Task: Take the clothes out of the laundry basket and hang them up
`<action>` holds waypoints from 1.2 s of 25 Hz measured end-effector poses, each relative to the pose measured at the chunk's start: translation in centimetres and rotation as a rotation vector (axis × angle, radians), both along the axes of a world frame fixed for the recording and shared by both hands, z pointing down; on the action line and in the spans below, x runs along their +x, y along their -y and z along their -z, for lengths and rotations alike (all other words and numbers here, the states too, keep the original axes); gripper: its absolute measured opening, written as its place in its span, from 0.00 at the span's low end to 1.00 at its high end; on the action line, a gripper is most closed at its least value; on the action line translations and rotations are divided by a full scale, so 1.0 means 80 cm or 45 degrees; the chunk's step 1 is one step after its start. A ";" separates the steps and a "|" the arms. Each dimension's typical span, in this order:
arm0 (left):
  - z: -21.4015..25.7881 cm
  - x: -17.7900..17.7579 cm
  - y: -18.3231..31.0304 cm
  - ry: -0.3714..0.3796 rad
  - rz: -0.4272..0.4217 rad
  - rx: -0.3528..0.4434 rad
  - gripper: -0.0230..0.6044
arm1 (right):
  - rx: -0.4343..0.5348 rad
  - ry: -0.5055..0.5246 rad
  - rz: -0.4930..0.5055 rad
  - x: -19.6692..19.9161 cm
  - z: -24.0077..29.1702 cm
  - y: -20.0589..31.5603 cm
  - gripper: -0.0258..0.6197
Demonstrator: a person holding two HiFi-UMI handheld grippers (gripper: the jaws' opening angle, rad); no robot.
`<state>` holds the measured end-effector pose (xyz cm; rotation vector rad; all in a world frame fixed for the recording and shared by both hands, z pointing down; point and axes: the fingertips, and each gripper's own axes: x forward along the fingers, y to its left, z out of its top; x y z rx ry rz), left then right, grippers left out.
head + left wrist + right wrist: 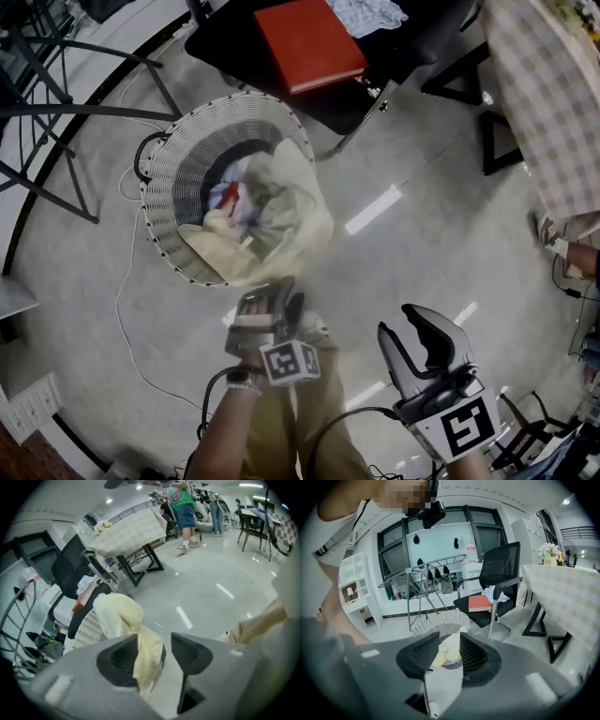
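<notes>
A white wicker laundry basket (159,187) stands on the pale floor, holding several clothes. A cream garment (286,220) spills over its near rim. My left gripper (272,292) is low at that rim. In the left gripper view a fold of the cream garment (119,613) lies between the wide-apart jaws of the left gripper (154,639), resting against one pad and clear of the other. My right gripper (403,323) hangs open to the right of the basket with nothing in it. In the right gripper view the right gripper (449,639) frames the basket (436,620).
A black office chair (394,56) with a red book (309,42) stands just behind the basket. A metal drying rack (47,112) is at the left and a checked-cloth table (544,103) at the right. A cable (127,309) trails on the floor. A person's foot (562,248) shows at the right.
</notes>
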<state>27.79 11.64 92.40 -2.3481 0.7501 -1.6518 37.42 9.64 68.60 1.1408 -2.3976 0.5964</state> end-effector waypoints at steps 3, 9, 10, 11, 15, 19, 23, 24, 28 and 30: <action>-0.029 0.003 0.006 0.060 -0.017 0.042 0.37 | -0.008 0.005 -0.011 0.010 -0.024 -0.001 0.23; -0.073 0.004 0.013 0.165 -0.059 0.132 0.37 | -0.027 0.035 -0.037 0.022 -0.058 -0.002 0.23; -0.078 0.002 0.015 0.191 -0.066 0.153 0.37 | -0.029 0.036 -0.038 0.022 -0.062 -0.002 0.23; -0.079 -0.001 0.020 0.220 -0.069 0.187 0.35 | -0.031 0.037 -0.038 0.023 -0.066 -0.001 0.23; -0.066 -0.004 0.033 0.195 -0.003 0.254 0.10 | -0.026 0.041 -0.025 0.017 -0.072 0.001 0.23; -0.026 0.003 0.035 0.016 0.104 0.163 0.08 | -0.019 0.037 -0.010 0.008 -0.058 0.002 0.23; 0.043 0.007 0.043 -0.185 0.213 0.063 0.07 | -0.030 0.025 -0.010 0.001 -0.028 -0.001 0.23; 0.062 0.006 0.046 -0.229 0.234 0.038 0.07 | -0.037 0.024 -0.011 0.000 -0.018 -0.001 0.23; 0.141 -0.007 0.067 -0.369 0.287 -0.053 0.07 | -0.044 0.018 -0.016 -0.004 0.018 0.001 0.23; 0.177 -0.016 0.078 -0.420 0.312 -0.098 0.07 | -0.044 0.018 -0.022 -0.006 0.034 0.002 0.23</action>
